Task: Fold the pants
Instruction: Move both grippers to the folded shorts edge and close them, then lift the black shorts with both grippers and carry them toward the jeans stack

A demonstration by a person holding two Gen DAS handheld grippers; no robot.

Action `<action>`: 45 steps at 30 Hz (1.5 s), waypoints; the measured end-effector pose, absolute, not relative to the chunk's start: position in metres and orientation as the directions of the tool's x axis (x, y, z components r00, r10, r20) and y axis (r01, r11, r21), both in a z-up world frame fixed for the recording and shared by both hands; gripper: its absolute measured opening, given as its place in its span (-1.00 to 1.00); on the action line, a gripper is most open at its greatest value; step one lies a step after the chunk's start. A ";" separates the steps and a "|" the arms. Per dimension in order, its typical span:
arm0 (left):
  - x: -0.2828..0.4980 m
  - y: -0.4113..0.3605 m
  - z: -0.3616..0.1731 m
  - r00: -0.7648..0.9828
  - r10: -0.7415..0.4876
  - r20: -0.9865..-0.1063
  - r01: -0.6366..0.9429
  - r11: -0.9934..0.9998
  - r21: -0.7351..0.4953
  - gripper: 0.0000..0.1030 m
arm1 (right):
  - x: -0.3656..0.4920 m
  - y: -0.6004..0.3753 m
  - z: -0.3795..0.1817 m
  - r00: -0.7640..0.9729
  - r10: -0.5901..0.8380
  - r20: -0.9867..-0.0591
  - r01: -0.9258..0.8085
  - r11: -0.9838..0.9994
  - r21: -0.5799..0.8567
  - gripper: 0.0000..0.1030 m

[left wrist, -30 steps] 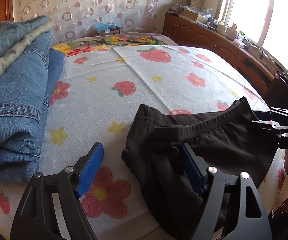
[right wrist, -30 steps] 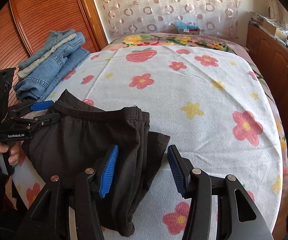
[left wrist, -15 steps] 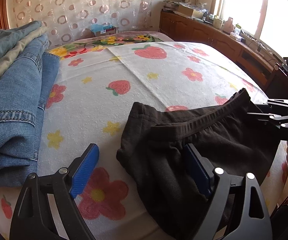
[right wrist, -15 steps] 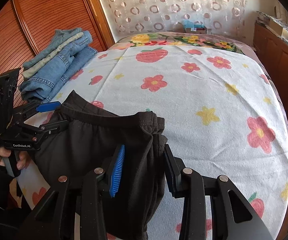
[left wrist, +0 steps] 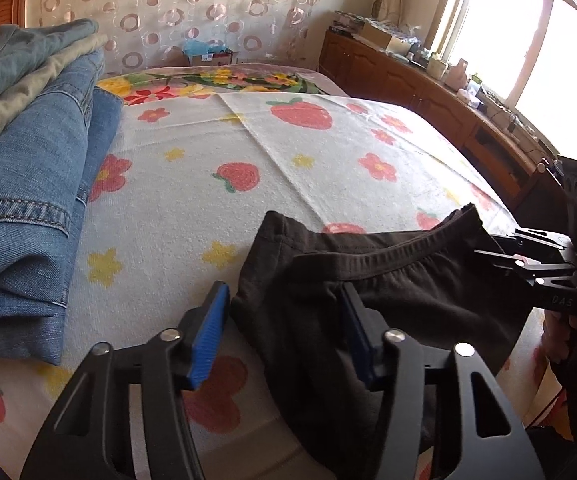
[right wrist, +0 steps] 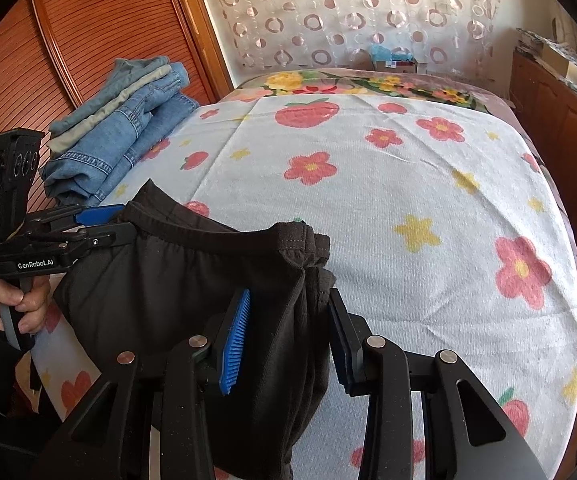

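Black pants (left wrist: 388,292) lie bunched at the near edge of the bed, waistband facing away; they also show in the right wrist view (right wrist: 176,292). My left gripper (left wrist: 284,332) straddles the left corner of the waistband, jaws still apart with cloth between them. My right gripper (right wrist: 288,332) straddles the right corner of the waistband, jaws narrowed around the cloth but not pressed together. Each gripper shows in the other's view, the right one (left wrist: 528,264) and the left one (right wrist: 88,224), at opposite ends of the waistband.
A stack of folded jeans (left wrist: 24,184) sits at the bed's left side, also in the right wrist view (right wrist: 124,128). The bed has a white towel with flowers and strawberries (right wrist: 388,184). Wooden cabinets (left wrist: 428,88) run along the right; a wooden wardrobe (right wrist: 88,32) stands at the left.
Both grippers have closed in around the waistband corners, their jaws narrowing. The pants have lifted slightly and bunched toward the near edge.
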State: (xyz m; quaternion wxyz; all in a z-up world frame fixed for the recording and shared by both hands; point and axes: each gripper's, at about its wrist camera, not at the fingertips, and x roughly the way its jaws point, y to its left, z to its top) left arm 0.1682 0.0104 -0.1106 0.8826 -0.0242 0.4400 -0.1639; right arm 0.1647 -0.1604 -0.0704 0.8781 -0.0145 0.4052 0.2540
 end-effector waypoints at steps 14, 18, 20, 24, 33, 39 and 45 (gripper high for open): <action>0.158 -0.001 -0.090 0.601 -0.328 -0.729 0.312 0.936 -0.165 -0.70 | 0.166 -0.162 -0.060 0.562 0.448 -0.696 -0.467 0.866 0.180 -0.76; 0.159 -0.004 -0.077 0.625 -0.334 -0.706 0.324 0.933 -0.155 -0.72 | 0.167 -0.162 -0.047 0.586 0.463 -0.665 -0.481 0.859 0.175 -0.77; 0.162 -0.005 -0.069 0.638 -0.331 -0.695 0.322 0.935 -0.149 -0.72 | 0.167 -0.162 -0.039 0.600 0.464 -0.652 -0.483 0.859 0.168 -0.77; 0.168 -0.003 -0.052 0.664 -0.329 -0.672 0.312 0.938 -0.151 -0.73 | 0.167 -0.163 -0.021 0.621 0.479 -0.620 -0.499 0.852 0.158 -0.78; 0.178 0.004 -0.007 0.752 -0.294 -0.590 0.290 0.951 -0.105 -0.75 | 0.177 -0.156 0.012 0.667 0.507 -0.546 -0.548 0.831 0.101 -0.79; 0.181 0.021 0.014 0.804 -0.250 -0.539 0.245 0.966 -0.083 -0.75 | 0.183 -0.132 0.027 0.675 0.550 -0.491 -0.606 0.793 0.055 -0.79; 0.177 0.049 0.034 0.855 -0.182 -0.485 0.169 0.983 -0.071 -0.75 | 0.202 -0.106 0.041 0.669 0.598 -0.442 -0.659 0.752 0.020 -0.79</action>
